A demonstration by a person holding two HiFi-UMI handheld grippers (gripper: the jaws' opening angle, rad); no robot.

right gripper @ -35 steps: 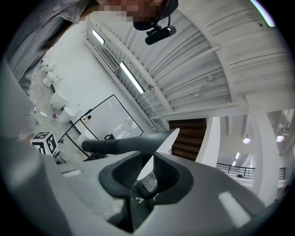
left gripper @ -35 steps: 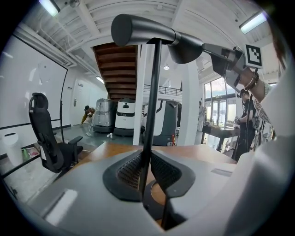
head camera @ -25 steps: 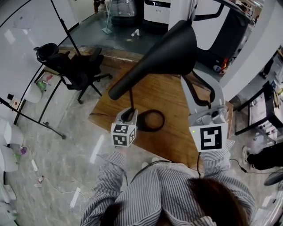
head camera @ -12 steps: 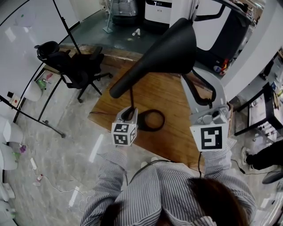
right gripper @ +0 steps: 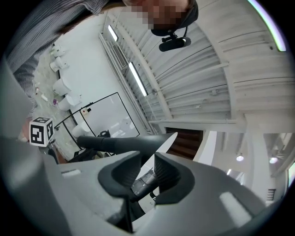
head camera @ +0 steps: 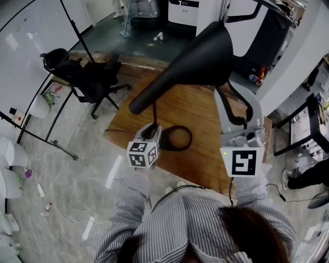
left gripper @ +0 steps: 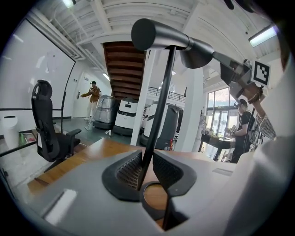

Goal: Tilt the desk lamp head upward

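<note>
Where the striped sleeves (head camera: 129,198) reach forward at the bottom of the head view, each hand holds a gripper over the near edge of a wooden desk (head camera: 203,123). The desk lamp (head camera: 177,72) stands between the two.

The left gripper (left gripper: 146,160) points slightly downward at the lamp's thin black stem (left gripper: 162,97). It meets the stem low down, just above the ring base (head camera: 189,138), which lies flat on the wood. Its jaws have just been opening. They now stand a little apart, and the stem runs up between the ribbed pads, close to both but not clamped.

The right gripper (right gripper: 146,161) is higher and further right, angled upward to the wide end of the lamp head (head camera: 198,54). Its jaws are drawn in on the rim of that black cone. A grey metal part of the lamp shows in the narrow gap between the pads.

In the left gripper view the lamp head sits on top of the stem, roughly level. Its capped narrow end is to the left, and its flared end is to the right, where the right gripper meets it. From the head view the narrow end hangs over the left gripper.

Beyond the desk's left corner a black office chair (head camera: 90,82) stands on the pale floor. Further back are white machines (head camera: 182,10), and a person (left gripper: 93,94) stands in the distance.
</note>
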